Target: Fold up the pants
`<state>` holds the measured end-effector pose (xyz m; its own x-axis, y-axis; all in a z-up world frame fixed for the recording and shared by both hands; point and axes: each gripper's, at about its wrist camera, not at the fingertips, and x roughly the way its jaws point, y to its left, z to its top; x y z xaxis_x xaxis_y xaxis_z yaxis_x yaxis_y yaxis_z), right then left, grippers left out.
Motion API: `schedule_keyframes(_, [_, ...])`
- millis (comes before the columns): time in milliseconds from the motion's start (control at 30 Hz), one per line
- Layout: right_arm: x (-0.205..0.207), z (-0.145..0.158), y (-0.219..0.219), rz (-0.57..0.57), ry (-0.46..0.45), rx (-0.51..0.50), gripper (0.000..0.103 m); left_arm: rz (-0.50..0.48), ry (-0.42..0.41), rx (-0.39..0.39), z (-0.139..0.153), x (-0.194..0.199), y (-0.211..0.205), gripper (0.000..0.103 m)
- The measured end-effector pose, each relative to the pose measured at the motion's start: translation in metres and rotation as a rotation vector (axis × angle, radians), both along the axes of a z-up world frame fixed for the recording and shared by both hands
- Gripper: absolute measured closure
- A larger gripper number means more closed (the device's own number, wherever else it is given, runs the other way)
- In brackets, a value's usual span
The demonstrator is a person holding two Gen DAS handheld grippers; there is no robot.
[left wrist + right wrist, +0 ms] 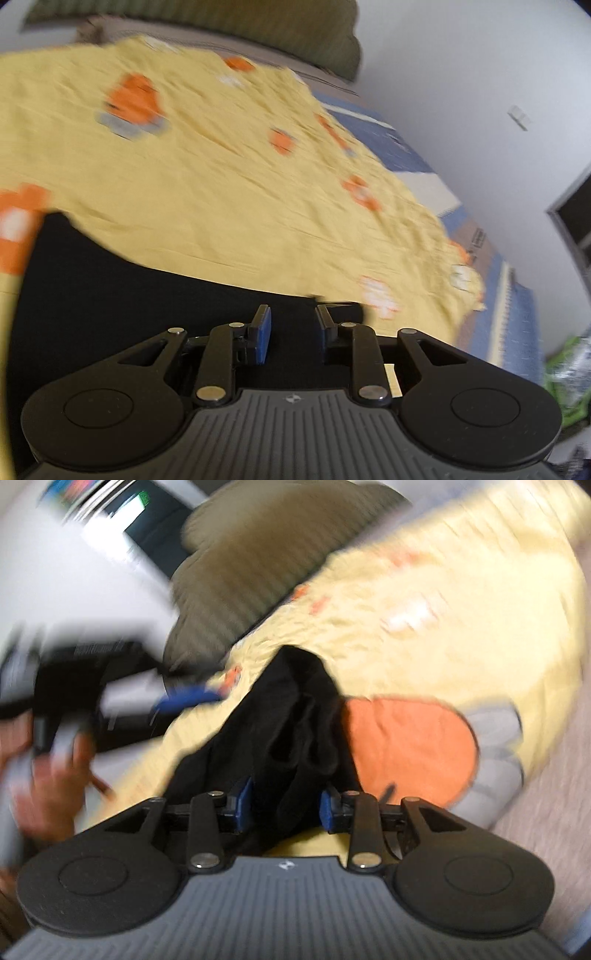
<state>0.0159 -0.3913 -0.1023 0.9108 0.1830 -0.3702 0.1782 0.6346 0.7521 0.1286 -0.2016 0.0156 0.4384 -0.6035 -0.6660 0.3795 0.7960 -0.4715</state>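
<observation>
Your yellow bedspread with orange prints covers the bed, and the black pants lie bunched on it. Your right claw stands parted with pants fabric between its blue pads, not pinched. Your left claw hangs over dark cloth, parted, gripping nothing.

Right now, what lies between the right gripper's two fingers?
Bunched black pants fill the gap of the right gripper, over the yellow sheet. The right wrist view shows it; whether the pads press them is unclear.
</observation>
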Motion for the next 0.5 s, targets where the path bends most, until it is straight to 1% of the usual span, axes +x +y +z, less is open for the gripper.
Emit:
schedule_keyframes(33, [-0.003,-0.003,-0.008,-0.014,0.003,0.071,0.072,0.020,-0.021,0.024,0.001,-0.001,0.013,0.074])
schedule_keyframes(67, [-0.009,-0.002,-0.012,-0.033,0.005,0.083,0.072,0.040,-0.038,0.046,0.001,-0.001,0.024,0.073])
schedule_keyframes(100, [-0.012,0.007,-0.014,-0.058,0.004,0.036,0.070,0.062,-0.057,0.069,0.002,-0.003,0.035,0.072])
schedule_keyframes(133, [-0.016,0.018,-0.011,-0.096,0.013,-0.068,0.067,0.081,-0.075,0.090,0.001,-0.005,0.044,0.071])
schedule_keyframes(167, [-0.019,0.031,-0.006,-0.127,0.018,-0.181,0.067,0.099,-0.093,0.111,0.001,-0.007,0.051,0.070])
schedule_keyframes(200, [-0.017,0.042,-0.001,-0.137,0.005,-0.286,0.067,0.108,-0.113,0.135,0.001,-0.010,0.057,0.063])
schedule_keyframes(233, [-0.014,0.054,0.004,-0.124,-0.018,-0.360,0.067,0.110,-0.135,0.167,0.000,-0.014,0.060,0.048])
schedule_keyframes(300, [0.001,0.069,0.010,-0.062,-0.056,-0.418,0.067,0.107,-0.186,0.227,-0.003,-0.025,0.062,0.034])
schedule_keyframes(367, [0.024,0.077,0.020,0.008,-0.071,-0.453,0.067,0.078,-0.243,0.293,-0.006,-0.040,0.059,0.033])
schedule_keyframes(433, [0.047,0.080,0.032,0.070,-0.057,-0.491,0.067,0.028,-0.280,0.360,-0.012,-0.054,0.051,0.032])
schedule_keyframes(500, [0.072,0.075,0.044,0.121,-0.017,-0.539,0.066,-0.040,-0.279,0.414,-0.022,-0.061,0.043,0.032])
